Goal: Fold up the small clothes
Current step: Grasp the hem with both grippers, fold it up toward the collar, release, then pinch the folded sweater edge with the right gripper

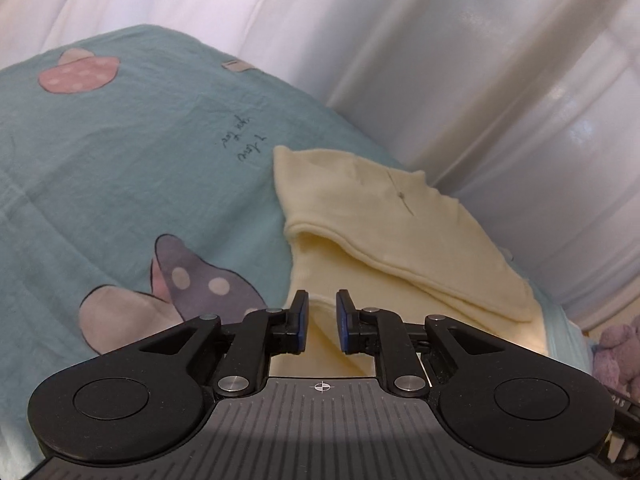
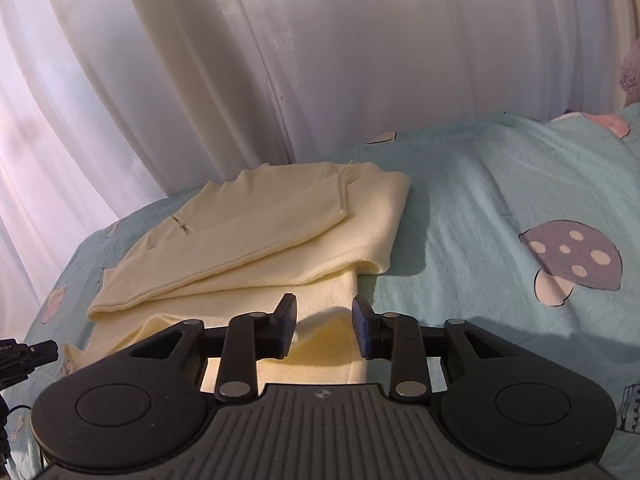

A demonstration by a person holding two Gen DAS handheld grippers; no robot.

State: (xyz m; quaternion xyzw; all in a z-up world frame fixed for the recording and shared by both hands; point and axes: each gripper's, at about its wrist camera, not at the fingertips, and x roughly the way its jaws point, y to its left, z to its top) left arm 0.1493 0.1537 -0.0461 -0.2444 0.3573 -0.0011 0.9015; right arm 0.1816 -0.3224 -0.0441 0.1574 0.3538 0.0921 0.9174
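White curtains point(image 2: 208, 72) hang behind a bed spread with a teal mushroom-print sheet point(image 1: 120, 168), where the cream knit garment point(image 2: 256, 232) lies partly folded, upper layers doubled over a lower panel. Both the left gripper point(image 1: 322, 320) and right gripper point(image 2: 324, 328) hover over its near edge, jaws spread and pinching nothing. I judge one fold just laid; next, grasp the near hem to fold again. No containers show.

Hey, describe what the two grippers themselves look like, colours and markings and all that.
Both are matte black with two round discs on a ribbed grey base and silver pivot pins. The left gripper has blue pads and a small crosshair mark on its base. The right gripper has darker pads.
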